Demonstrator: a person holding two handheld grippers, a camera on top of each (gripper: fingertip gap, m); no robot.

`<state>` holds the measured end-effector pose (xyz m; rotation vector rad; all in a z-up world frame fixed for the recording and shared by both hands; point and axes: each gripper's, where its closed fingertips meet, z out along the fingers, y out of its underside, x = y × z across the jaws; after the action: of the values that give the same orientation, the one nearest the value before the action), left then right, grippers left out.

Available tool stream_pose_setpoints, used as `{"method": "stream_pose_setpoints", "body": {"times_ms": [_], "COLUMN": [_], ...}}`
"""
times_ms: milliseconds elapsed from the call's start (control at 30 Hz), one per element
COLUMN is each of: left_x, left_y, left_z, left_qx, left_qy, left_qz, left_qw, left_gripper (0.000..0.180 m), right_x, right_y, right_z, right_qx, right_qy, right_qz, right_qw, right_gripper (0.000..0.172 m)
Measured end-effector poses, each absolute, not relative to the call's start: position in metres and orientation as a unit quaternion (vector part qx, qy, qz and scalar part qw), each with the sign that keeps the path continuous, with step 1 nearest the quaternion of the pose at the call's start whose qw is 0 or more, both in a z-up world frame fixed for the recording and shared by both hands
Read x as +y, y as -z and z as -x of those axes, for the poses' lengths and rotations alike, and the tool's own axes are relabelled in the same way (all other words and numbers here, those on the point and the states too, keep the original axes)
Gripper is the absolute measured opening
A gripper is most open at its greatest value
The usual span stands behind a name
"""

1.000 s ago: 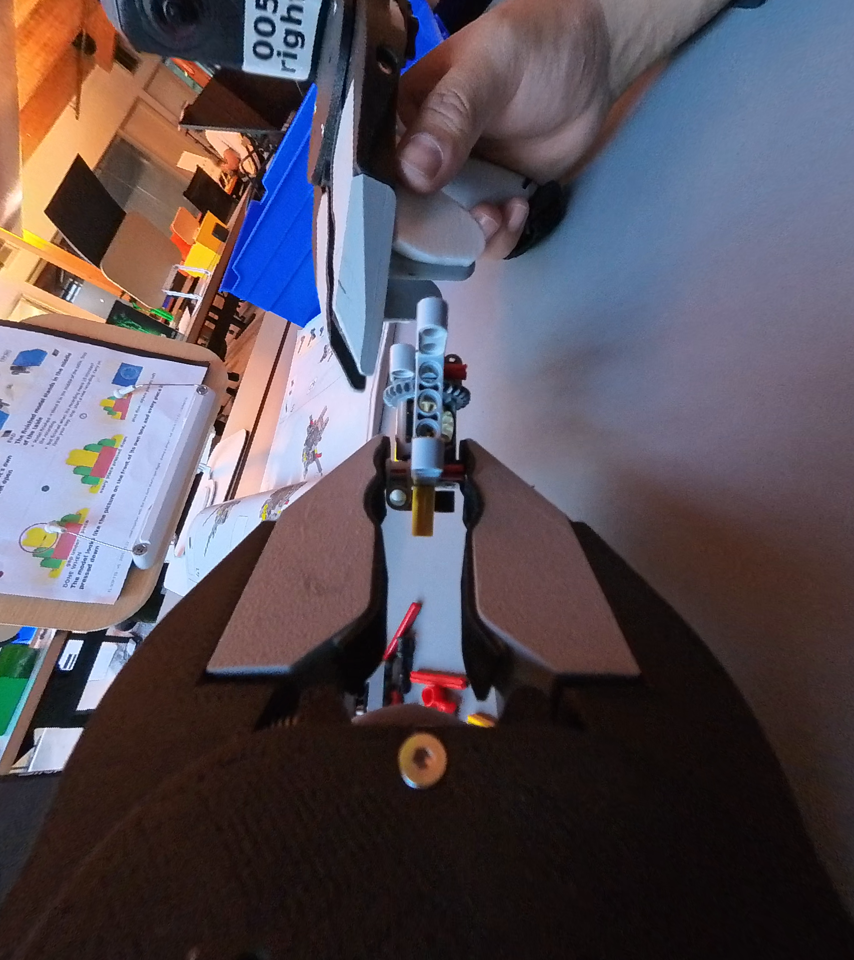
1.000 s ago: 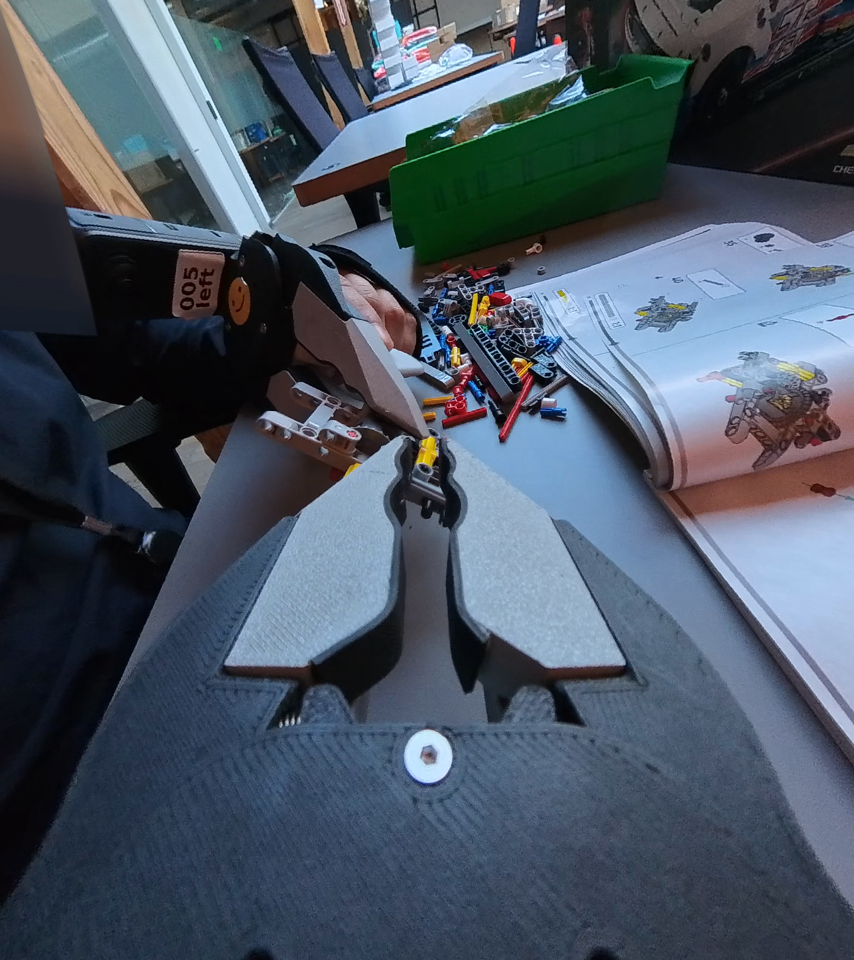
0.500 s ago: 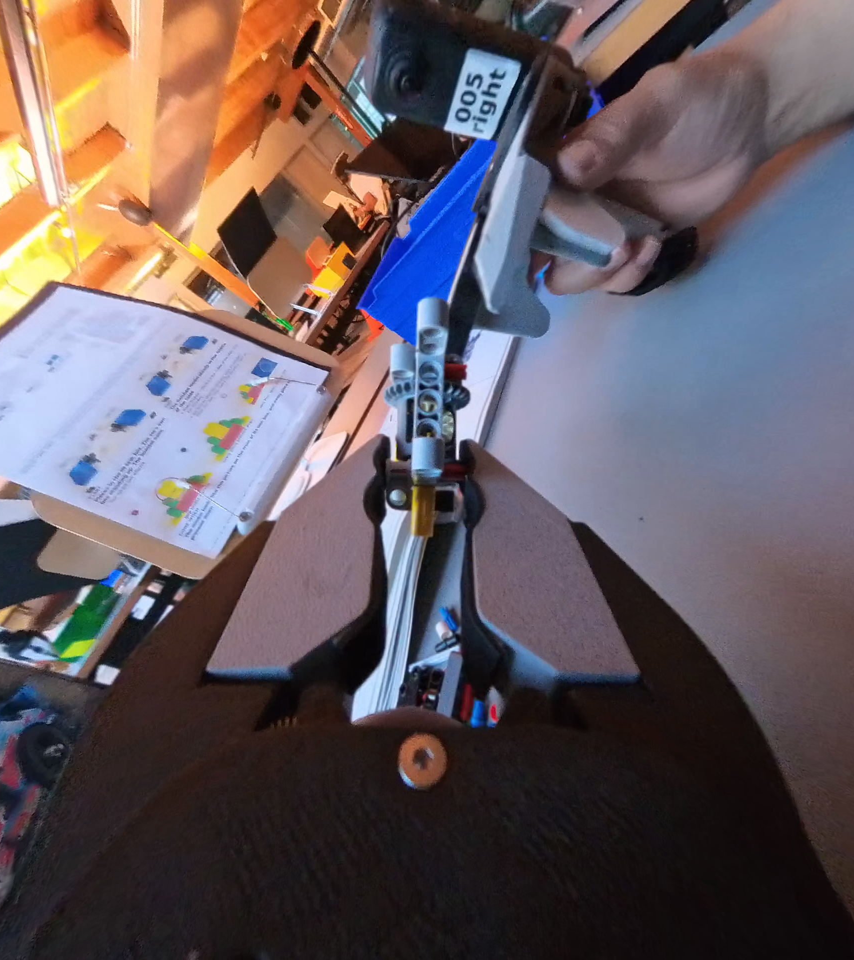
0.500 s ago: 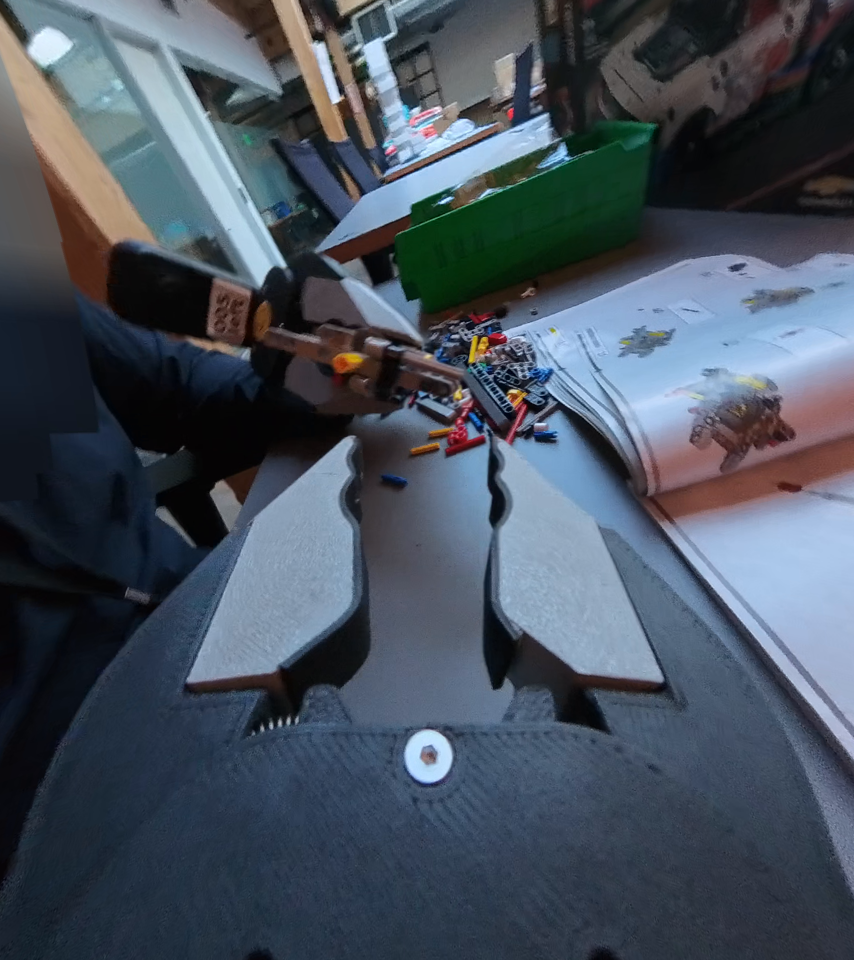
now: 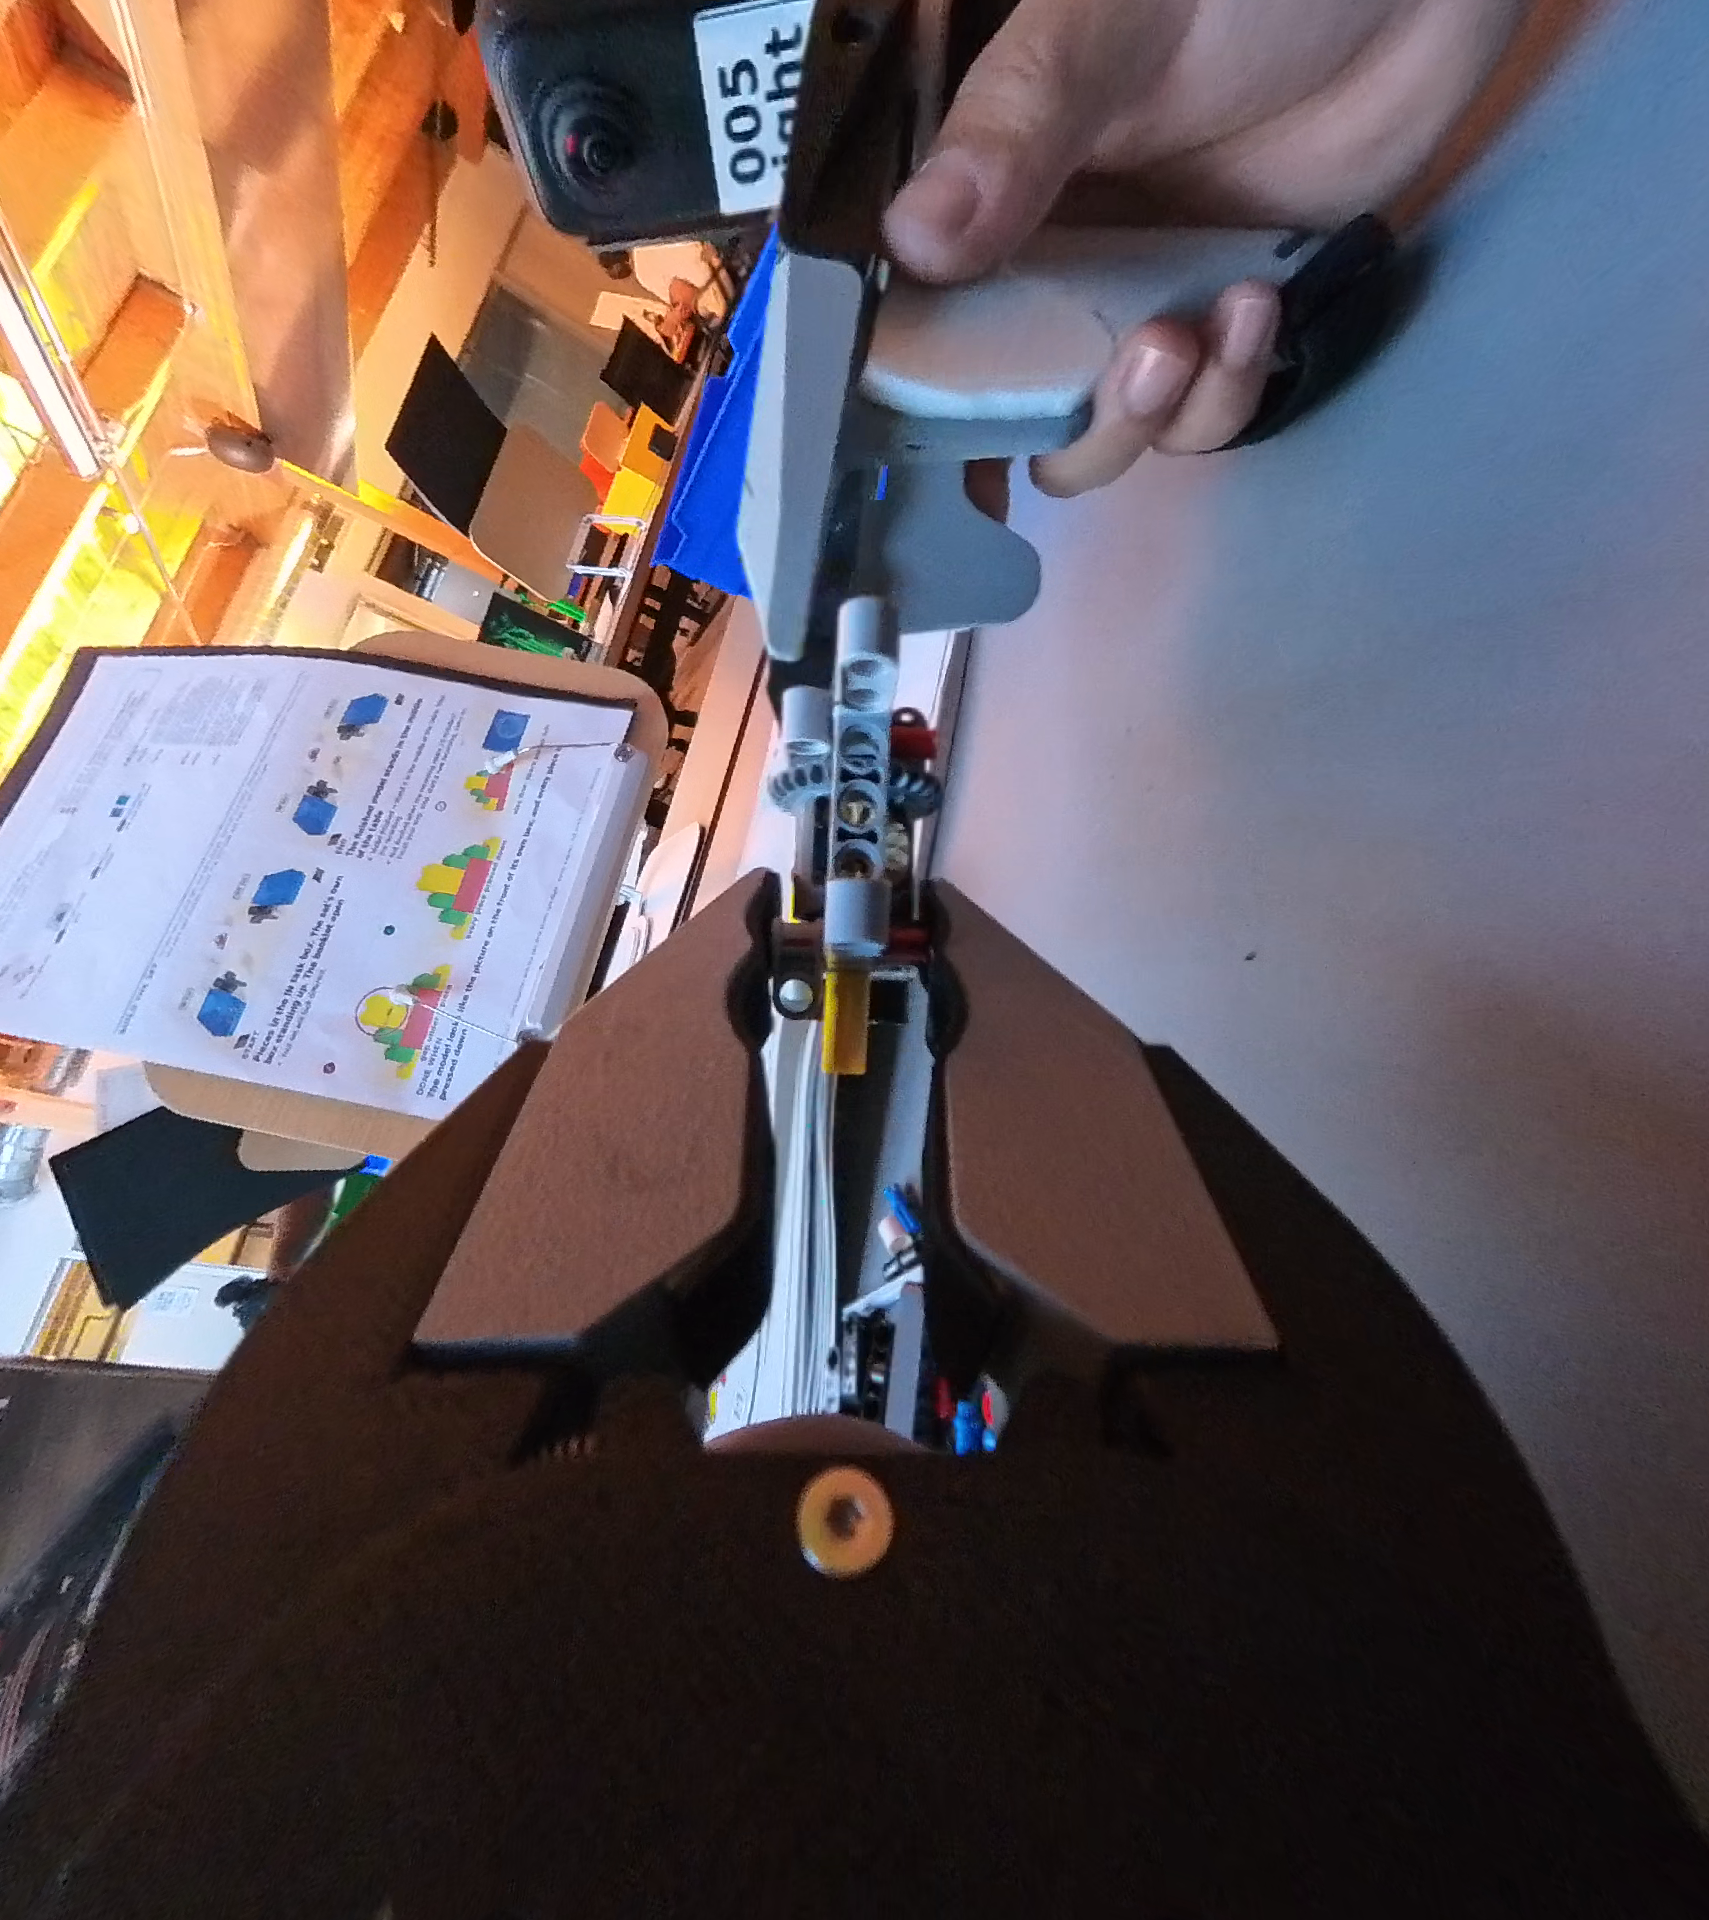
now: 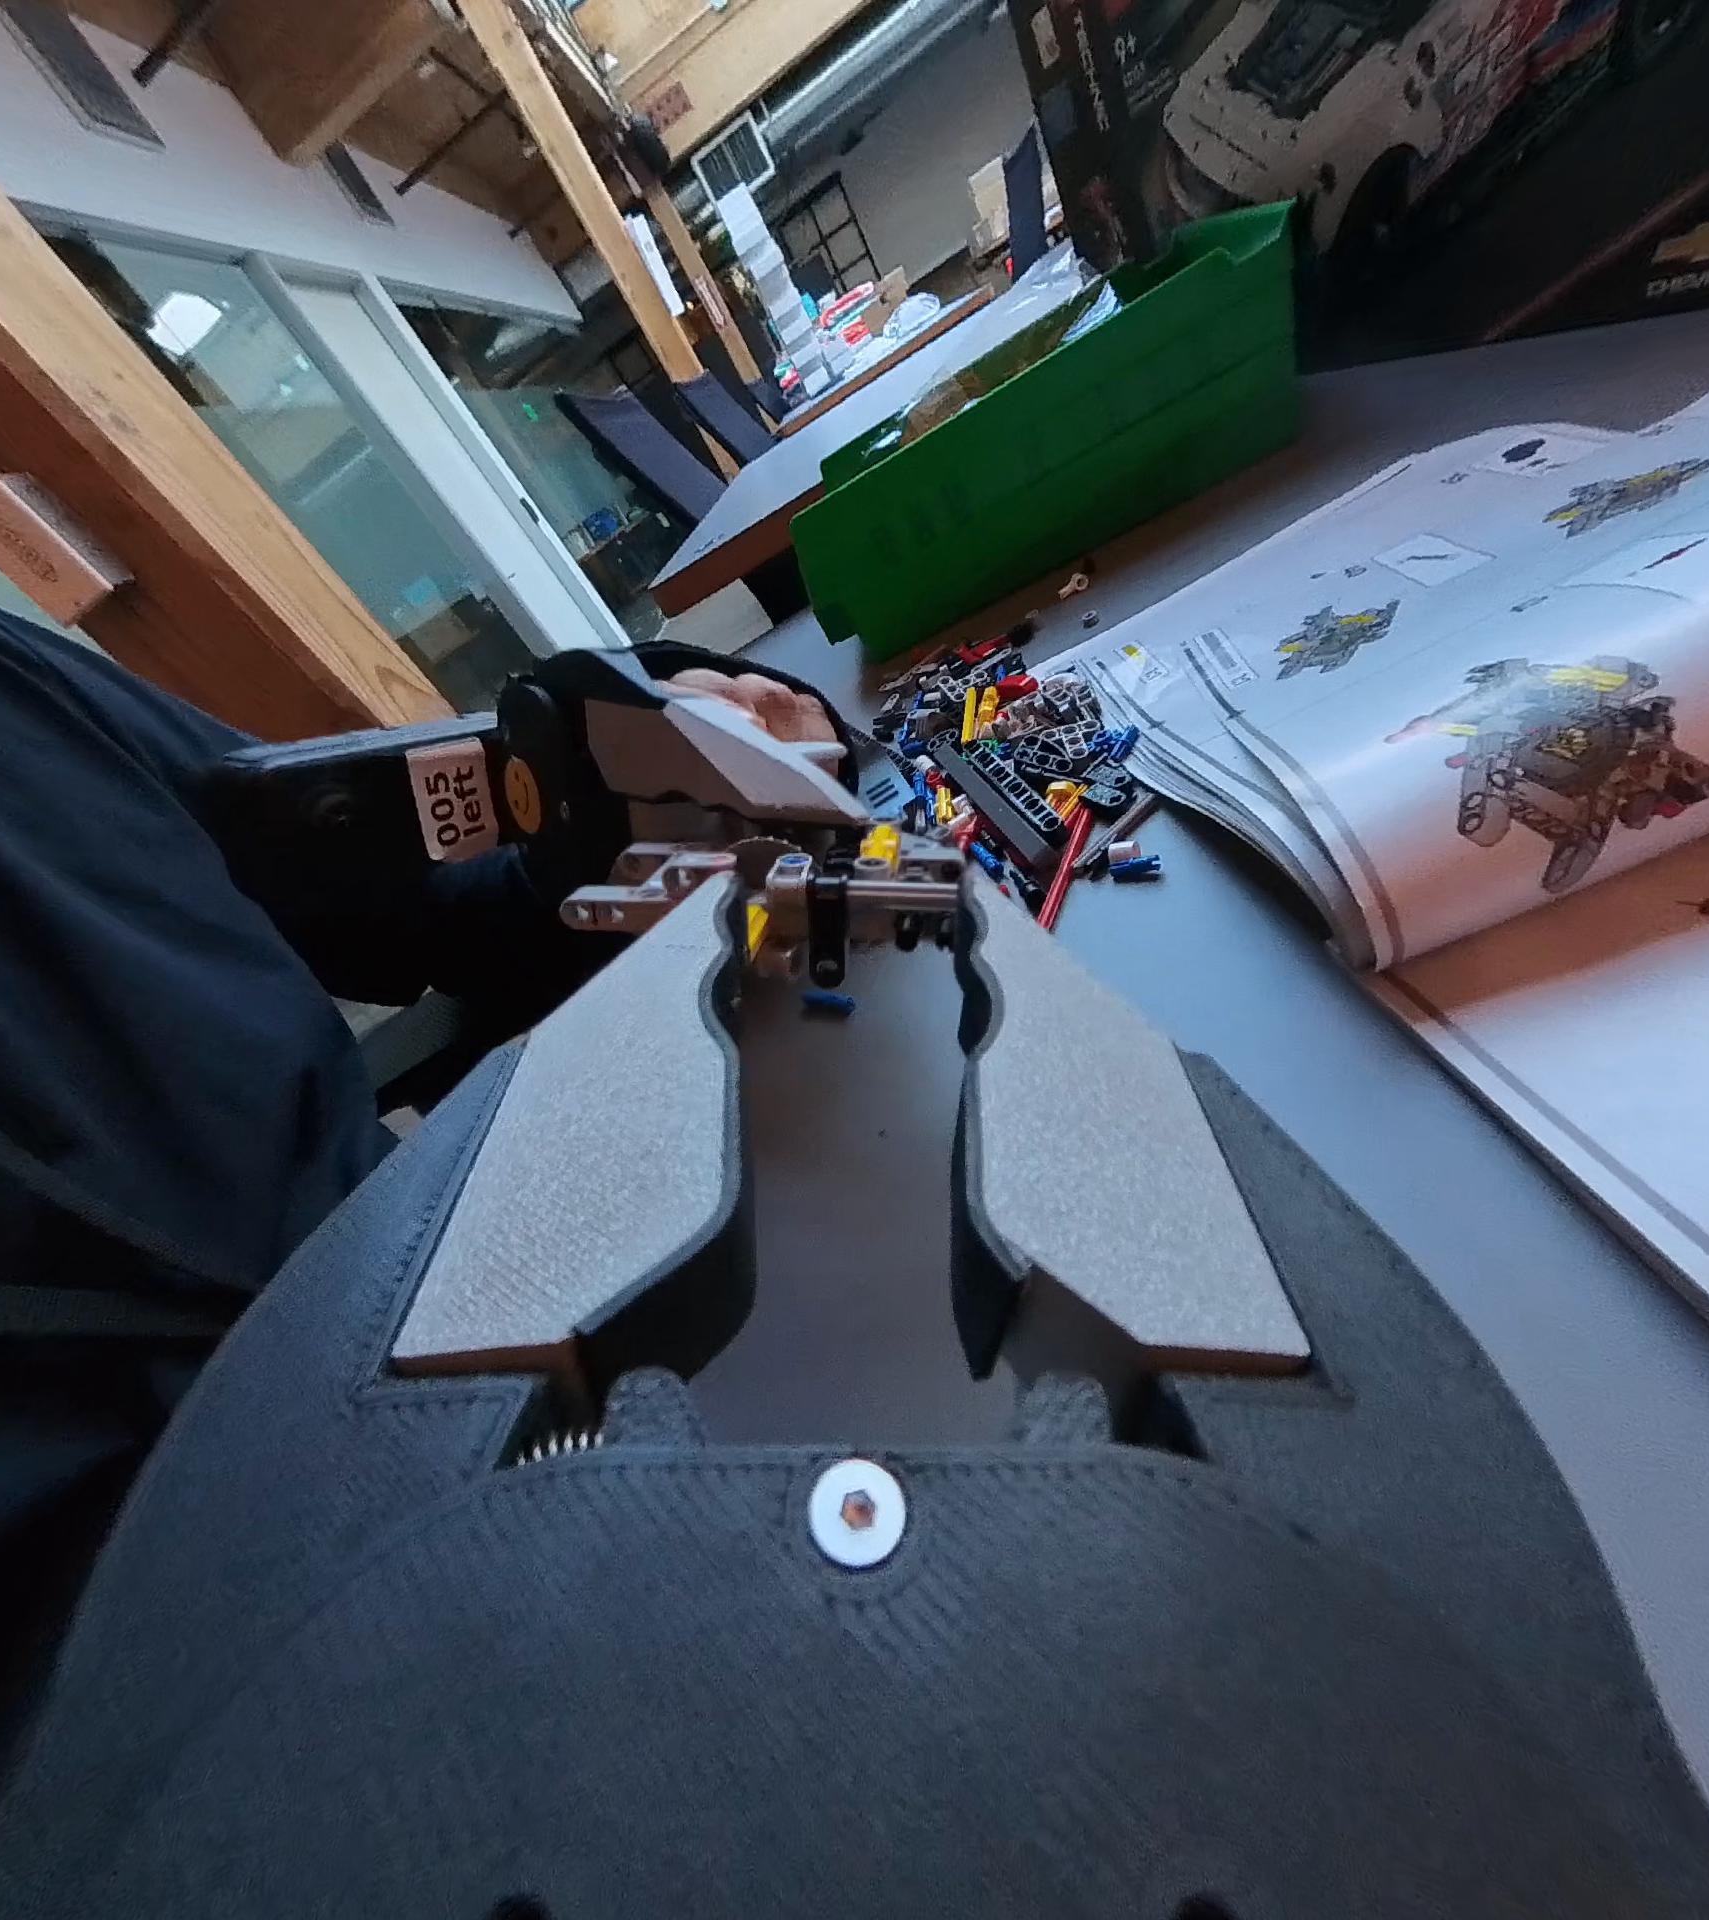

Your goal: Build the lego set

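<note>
a half-built grey brick assembly [image 5: 855, 831] is gripped by the left gripper [image 5: 850, 971]; the right gripper [image 6: 845, 914] is spread around its end, and whether its pads press cannot be told; loose pieces [image 6: 1021, 748] are left by the booklet [image 6: 1452, 665].

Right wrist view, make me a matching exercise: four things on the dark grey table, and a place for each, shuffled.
Things:
1. green plastic bin
2. open instruction booklet
3. small blue pin
4. pile of loose coloured building pieces

Places:
A. on the table between the right gripper's fingers
B. right side
C. far end
D. between bin and booklet

Pairs: 1-C, 2-B, 3-A, 4-D
</note>
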<state>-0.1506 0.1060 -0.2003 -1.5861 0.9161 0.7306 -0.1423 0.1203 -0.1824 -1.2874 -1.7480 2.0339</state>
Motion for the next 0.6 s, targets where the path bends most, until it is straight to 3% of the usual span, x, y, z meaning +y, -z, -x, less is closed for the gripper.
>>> {"method": "stream_pose_setpoints", "body": {"times_ms": [100, 233, 367, 467, 600], "left_x": [0.1053, 0.1054, 0.1055, 0.1056, 0.1062], "left_y": [0.1979, 0.2013, 0.2049, 0.2067, 0.2079], "left_z": [0.1507, 0.1518, 0.1503, 0.1488, 0.1494], "left_qx": [0.386, 0.387, 0.394, 0.394, 0.391], "left_qy": [-0.312, -0.309, -0.310, -0.299, -0.296], "left_qz": [0.668, 0.675, 0.677, 0.682, 0.687], "left_qw": [0.554, 0.548, 0.539, 0.539, 0.536], "left_gripper": [0.024, 0.024, 0.024, 0.023, 0.023], "right_x": [0.1223, 0.1216, 0.1199, 0.1183, 0.1187], "right_y": [0.1840, 0.1898, 0.1901, 0.1899, 0.1912], "right_z": [0.1407, 0.1430, 0.1440, 0.1425, 0.1440], "right_qx": [-0.594, -0.613, -0.607, -0.606, -0.604], "right_qy": [-0.674, -0.652, -0.658, -0.662, -0.661], "right_qz": [0.430, 0.434, 0.437, 0.433, 0.440], "right_qw": [0.085, 0.103, 0.091, 0.078, 0.074], "right_gripper": [0.019, 0.031, 0.031, 0.022, 0.033]}}
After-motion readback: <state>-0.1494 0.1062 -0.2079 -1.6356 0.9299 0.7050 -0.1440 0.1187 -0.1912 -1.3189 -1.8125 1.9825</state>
